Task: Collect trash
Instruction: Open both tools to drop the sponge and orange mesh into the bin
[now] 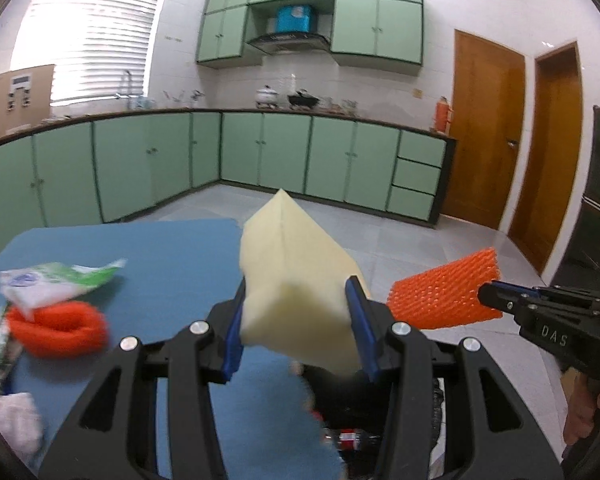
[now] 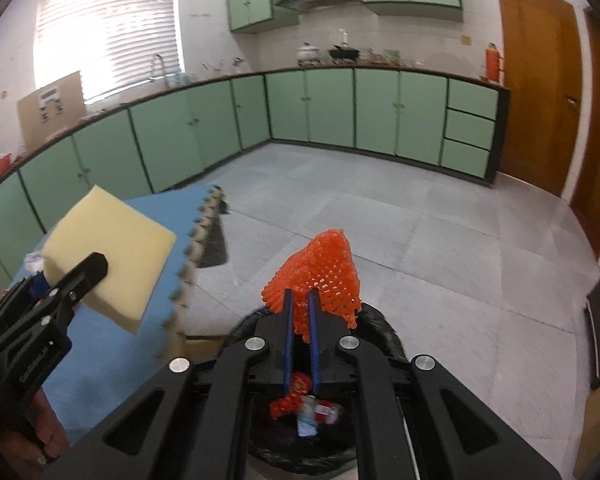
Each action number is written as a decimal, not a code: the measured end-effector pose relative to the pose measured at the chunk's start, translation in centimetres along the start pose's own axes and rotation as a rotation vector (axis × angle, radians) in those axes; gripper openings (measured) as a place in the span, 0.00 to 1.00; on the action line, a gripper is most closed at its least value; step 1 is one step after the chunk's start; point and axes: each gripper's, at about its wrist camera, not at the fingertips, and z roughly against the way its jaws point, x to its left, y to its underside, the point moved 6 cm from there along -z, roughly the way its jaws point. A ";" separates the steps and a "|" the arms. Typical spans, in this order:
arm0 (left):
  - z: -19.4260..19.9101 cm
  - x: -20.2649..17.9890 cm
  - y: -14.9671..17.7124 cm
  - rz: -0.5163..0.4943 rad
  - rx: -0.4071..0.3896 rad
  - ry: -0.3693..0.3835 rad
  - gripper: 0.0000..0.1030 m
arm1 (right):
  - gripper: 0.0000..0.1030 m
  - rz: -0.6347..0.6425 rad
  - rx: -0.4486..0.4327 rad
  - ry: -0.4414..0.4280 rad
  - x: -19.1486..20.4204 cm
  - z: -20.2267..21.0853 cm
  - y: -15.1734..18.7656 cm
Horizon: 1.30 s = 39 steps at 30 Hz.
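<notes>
My left gripper (image 1: 296, 296) is shut on a pale yellow foam block (image 1: 292, 272), held above the right edge of the blue mat (image 1: 160, 264). The same block (image 2: 108, 256) and left gripper (image 2: 86, 270) show at the left of the right wrist view. My right gripper (image 2: 300, 300) is shut on an orange foam net (image 2: 320, 272) over a black-lined trash bin (image 2: 380, 332) that holds several scraps. In the left wrist view the net (image 1: 444, 292) sits at the right in the right gripper (image 1: 486, 292). On the mat lie a green-white wrapper (image 1: 56, 280), another orange net (image 1: 60, 328) and a white tissue (image 1: 16, 420).
Green kitchen cabinets (image 1: 260, 156) run along the far walls under a counter with pots. Two wooden doors (image 1: 484, 128) stand at the right. Grey tiled floor (image 2: 380, 220) spreads beyond the mat. A person's hand (image 1: 584, 412) holds the right gripper's handle.
</notes>
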 end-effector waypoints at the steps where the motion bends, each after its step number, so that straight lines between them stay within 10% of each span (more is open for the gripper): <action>1: -0.6 -0.5 0.1 -0.003 0.008 0.006 0.43 | 0.07 -0.009 0.006 0.008 -0.7 -0.3 0.1; 19: -6.2 -3.2 2.3 -0.031 0.105 0.049 0.62 | 0.08 -0.071 0.078 0.026 -4.6 -4.2 1.9; 39: 1.0 7.3 1.1 0.034 0.080 -0.151 0.77 | 0.90 -0.012 -0.062 0.035 1.2 -0.8 -0.7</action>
